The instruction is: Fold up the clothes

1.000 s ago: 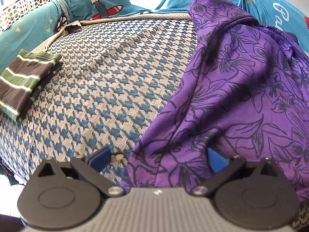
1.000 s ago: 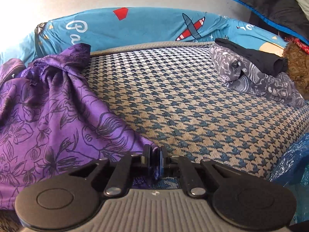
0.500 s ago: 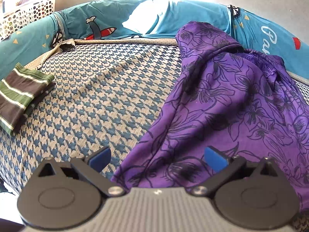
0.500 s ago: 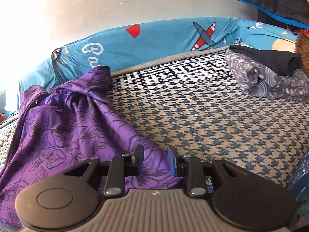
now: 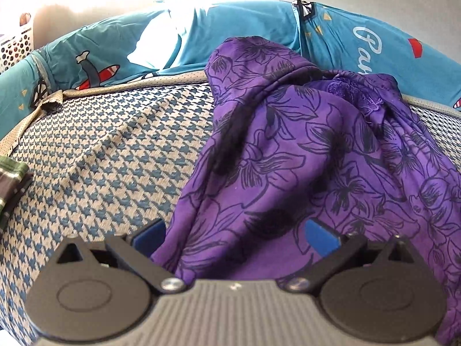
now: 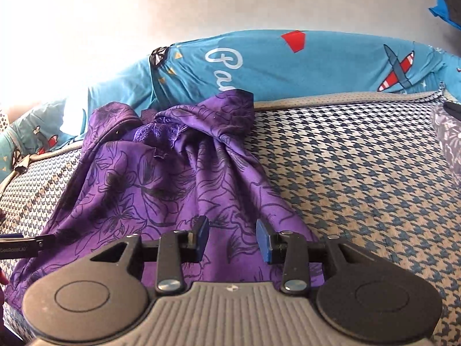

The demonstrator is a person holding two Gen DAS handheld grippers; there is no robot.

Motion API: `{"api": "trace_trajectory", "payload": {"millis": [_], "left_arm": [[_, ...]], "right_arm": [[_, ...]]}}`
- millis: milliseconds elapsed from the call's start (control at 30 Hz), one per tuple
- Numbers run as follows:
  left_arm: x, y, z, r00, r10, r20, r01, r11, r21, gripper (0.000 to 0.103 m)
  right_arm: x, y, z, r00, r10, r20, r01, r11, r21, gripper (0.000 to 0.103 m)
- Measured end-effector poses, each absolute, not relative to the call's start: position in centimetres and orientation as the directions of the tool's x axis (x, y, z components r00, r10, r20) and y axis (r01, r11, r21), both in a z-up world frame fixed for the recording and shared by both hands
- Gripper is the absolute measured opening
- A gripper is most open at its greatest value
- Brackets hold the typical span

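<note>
Green-striped folded cloth lying at the bed's left edge, left claw standing apart over a purple floral fabric garment crumpled mid-bed on the blue houndstooth mattress, right claw opening, gripping nothing, grey patterned bundle sitting at the right edge.

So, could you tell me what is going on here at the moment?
A person is folding clothes on a houndstooth-covered bed, holding a pair of tongs in each hand. A purple floral garment lies crumpled and not yet folded. The right tongs are opening above its near edge, pads clear of the cloth. The left tongs stand wide open over the same garment. A folded striped piece sits at the left edge and a folded grey patterned one at the right.
</note>
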State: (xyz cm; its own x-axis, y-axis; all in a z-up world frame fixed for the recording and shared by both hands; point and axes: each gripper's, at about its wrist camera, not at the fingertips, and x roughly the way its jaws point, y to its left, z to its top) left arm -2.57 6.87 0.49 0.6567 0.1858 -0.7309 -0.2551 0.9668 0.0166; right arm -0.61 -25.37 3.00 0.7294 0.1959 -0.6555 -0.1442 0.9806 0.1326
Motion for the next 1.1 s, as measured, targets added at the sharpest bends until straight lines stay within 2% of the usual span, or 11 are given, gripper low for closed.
{"api": "trace_trajectory", "payload": {"millis": [133, 500, 667, 1100], "left_arm": [[-0.6, 7.1, 0.8, 0.664, 0.182, -0.725, -0.239, 0.971, 0.025, 0.103], [4.6, 7.0, 0.7, 0.663, 0.173, -0.728, -0.216, 0.976, 0.035, 0.103], [6.2, 7.0, 0.0, 0.642, 0.162, -0.749, -0.218, 0.976, 0.023, 0.103], [9.6, 6.7, -1.3, 0.604, 0.154, -0.782, -0.248, 0.969, -0.001, 0.103]], "right_arm": [[1.7, -25.0, 3.1, 0.709, 0.243, -0.662, -0.160, 0.970, 0.184, 0.036], [7.7, -23.0, 3.6, 0.751, 0.180, -0.635, -0.132, 0.984, 0.124, 0.038], [9.9, -22.8, 3.2, 0.752, 0.188, -0.632, -0.110, 0.981, 0.161, 0.039], [14.3, -18.5, 2.6, 0.795, 0.209, -0.570, -0.183, 0.978, 0.102, 0.052]]}}
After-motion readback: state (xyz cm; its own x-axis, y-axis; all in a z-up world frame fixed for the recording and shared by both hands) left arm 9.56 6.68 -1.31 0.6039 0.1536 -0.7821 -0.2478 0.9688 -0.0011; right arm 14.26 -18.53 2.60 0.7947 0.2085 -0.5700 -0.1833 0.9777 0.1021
